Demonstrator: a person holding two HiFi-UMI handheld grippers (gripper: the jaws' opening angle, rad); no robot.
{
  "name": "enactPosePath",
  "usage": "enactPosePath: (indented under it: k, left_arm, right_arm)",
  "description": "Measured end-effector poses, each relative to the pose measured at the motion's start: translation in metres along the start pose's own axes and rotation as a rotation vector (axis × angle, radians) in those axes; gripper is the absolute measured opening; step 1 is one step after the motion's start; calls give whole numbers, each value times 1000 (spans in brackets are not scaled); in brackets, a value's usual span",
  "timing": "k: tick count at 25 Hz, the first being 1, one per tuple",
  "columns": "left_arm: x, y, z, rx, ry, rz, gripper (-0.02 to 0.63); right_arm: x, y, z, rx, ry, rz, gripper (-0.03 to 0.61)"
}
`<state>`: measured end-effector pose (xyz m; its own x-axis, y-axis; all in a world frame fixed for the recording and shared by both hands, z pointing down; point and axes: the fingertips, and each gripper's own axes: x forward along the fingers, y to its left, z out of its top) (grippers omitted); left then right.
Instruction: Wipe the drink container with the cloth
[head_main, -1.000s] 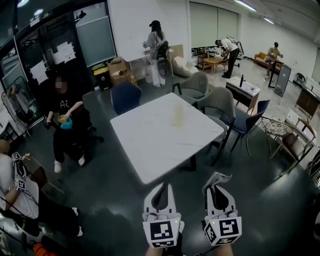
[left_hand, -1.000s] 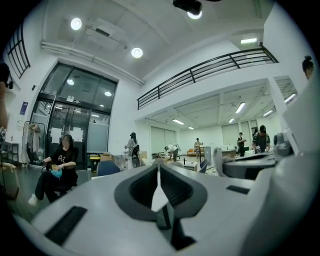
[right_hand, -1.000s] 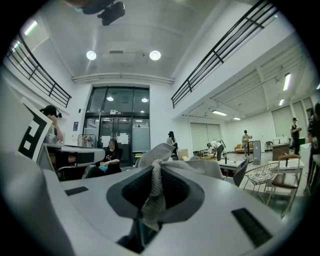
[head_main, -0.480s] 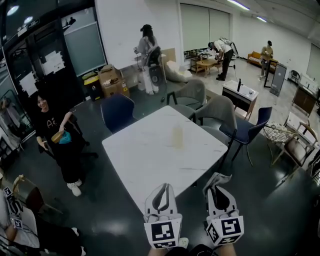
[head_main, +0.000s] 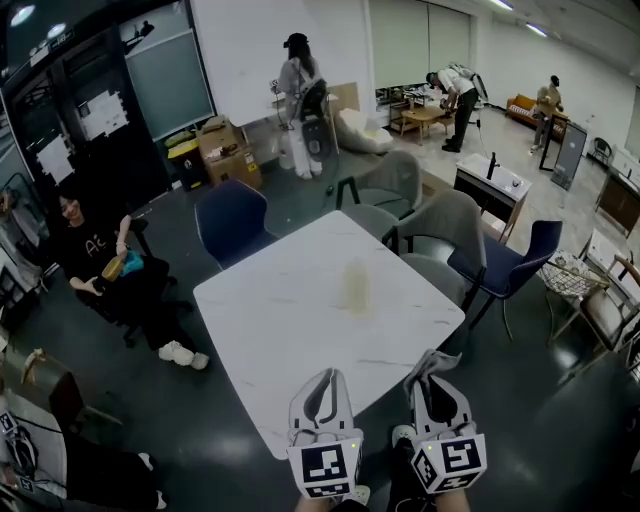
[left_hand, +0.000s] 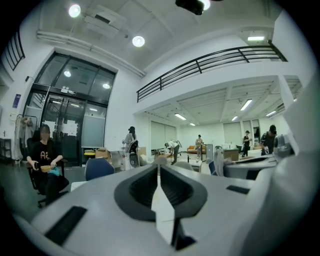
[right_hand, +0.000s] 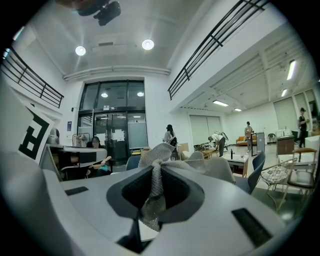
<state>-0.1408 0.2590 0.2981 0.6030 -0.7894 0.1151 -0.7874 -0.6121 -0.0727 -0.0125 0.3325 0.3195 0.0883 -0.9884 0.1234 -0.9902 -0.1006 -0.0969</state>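
Grey cloth (right_hand: 151, 197) half hidden in R gripper (head_main: 436, 380), drink container (head_main: 356, 287) blurry

- the head view is taken from high up, faced forward and steeply down; the table (head_main: 300, 300) is seen ahead, and the left gripper (head_main: 324, 374) and right gripper (head_main: 432, 365) are seen close at the bottom edge.
- the left gripper view is taken from just behind its jaws, nearly level, along them towards the room's far side.
- the right gripper view is set likewise, with the cloth (right_hand: 152, 192) very near the lens.
- the blue chair (head_main: 232, 215), the seated person (head_main: 95, 265) and the standing person (head_main: 297, 75) are shared by all three views.
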Motion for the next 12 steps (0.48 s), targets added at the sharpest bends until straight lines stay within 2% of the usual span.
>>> enactPosePath:
  k: [12]
  left_arm:
    - [135, -10, 17, -47, 25, 171, 26]
  right_arm:
    - [130, -74, 24, -39, 58, 223, 51]
